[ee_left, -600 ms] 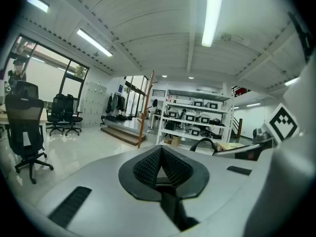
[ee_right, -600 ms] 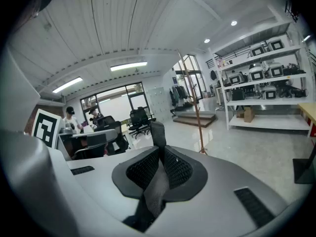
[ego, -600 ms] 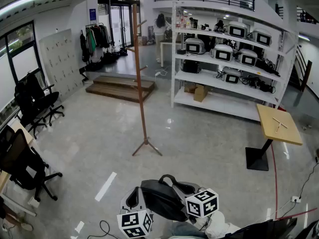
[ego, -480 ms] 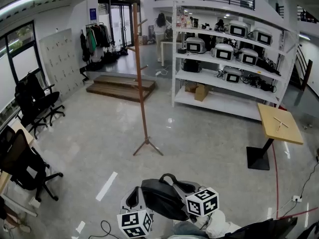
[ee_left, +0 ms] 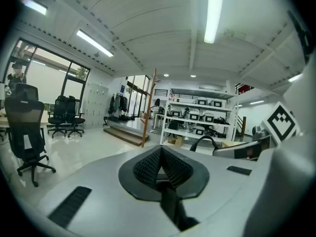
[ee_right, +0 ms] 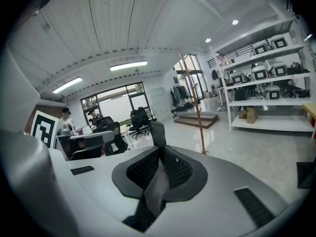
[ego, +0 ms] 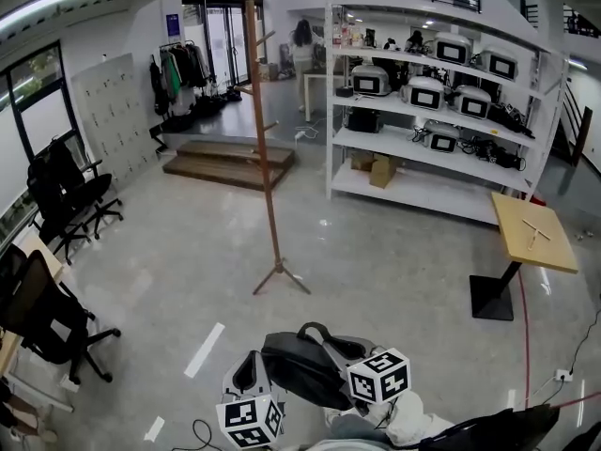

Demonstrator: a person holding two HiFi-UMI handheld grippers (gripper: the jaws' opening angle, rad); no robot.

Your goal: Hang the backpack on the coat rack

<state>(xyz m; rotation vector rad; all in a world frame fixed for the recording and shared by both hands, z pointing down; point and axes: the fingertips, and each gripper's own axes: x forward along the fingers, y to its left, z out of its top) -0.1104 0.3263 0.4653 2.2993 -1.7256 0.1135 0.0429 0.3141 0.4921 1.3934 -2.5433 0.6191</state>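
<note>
I hold the backpack [ego: 296, 372] low in front of me, slung between my two grippers and off the floor as far as the head view shows. My left gripper [ee_left: 160, 151] has its jaws pressed together on a dark strap [ee_left: 170, 209] that runs out from between the pads toward the camera. My right gripper [ee_right: 159, 151] likewise pinches a grey strap [ee_right: 154, 189], with a darker stub of webbing standing up above the closed pads. Seen from the head view, the bag's black body sits between the two marker cubes, its carry handle [ego: 315, 330] arching upward (the bag's lower part is cut off by the frame edge). The coat rack [ego: 267, 158], a slim brown wooden pole with short pegs and a splayed foot, stands on the pale glossy floor [ego: 169, 252] ahead of me, well apart from the bag. To its right is a white shelf unit [ego: 427, 158], and further right a small wooden table [ego: 531, 231]. Black office chairs [ego: 52, 313] stand at the left.
</note>
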